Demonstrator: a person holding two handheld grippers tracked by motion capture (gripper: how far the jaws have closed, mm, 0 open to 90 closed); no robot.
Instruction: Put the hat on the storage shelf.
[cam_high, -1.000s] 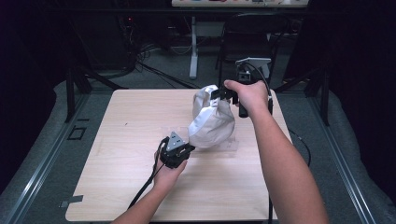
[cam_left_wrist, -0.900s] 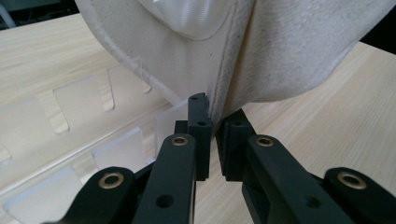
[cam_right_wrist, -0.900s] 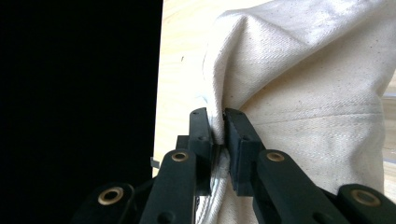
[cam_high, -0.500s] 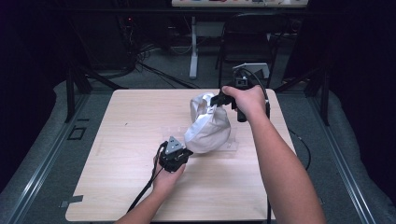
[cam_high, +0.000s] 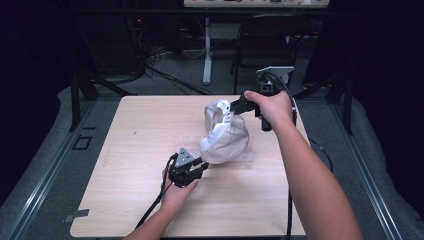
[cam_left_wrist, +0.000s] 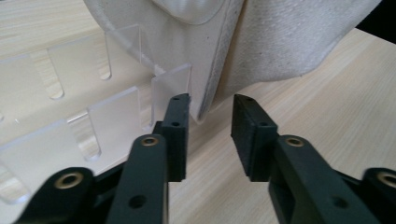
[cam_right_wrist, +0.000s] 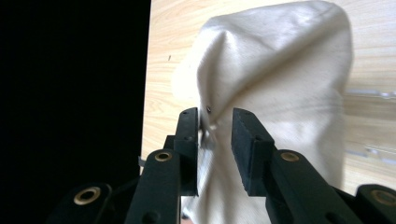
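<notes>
A white cloth bag (cam_high: 225, 140) stands bunched up over a clear acrylic rack (cam_high: 247, 156) in the middle of the wooden table (cam_high: 130, 150). My right gripper (cam_high: 234, 107) is at the bag's top, its jaws closed on a fold of the cloth (cam_right_wrist: 280, 70); my right gripper (cam_right_wrist: 215, 121) looks down along the bag. My left gripper (cam_high: 202, 167) sits low at the bag's near left corner. My left gripper (cam_left_wrist: 211, 105) is open, and the bag's hemmed edge (cam_left_wrist: 280, 42) hangs just ahead of the gap, beside a slotted acrylic wall (cam_left_wrist: 70, 60).
A black chair (cam_high: 270, 35) and cables lie on the floor beyond the table's far edge. Bare tabletop spreads to the left of the bag and along the near edge. Dark floor drops off past the table's left side (cam_right_wrist: 70, 70).
My right gripper has come slightly lower and leftward with the bag's top, and the bag has sagged lower. My left gripper has barely shifted.
</notes>
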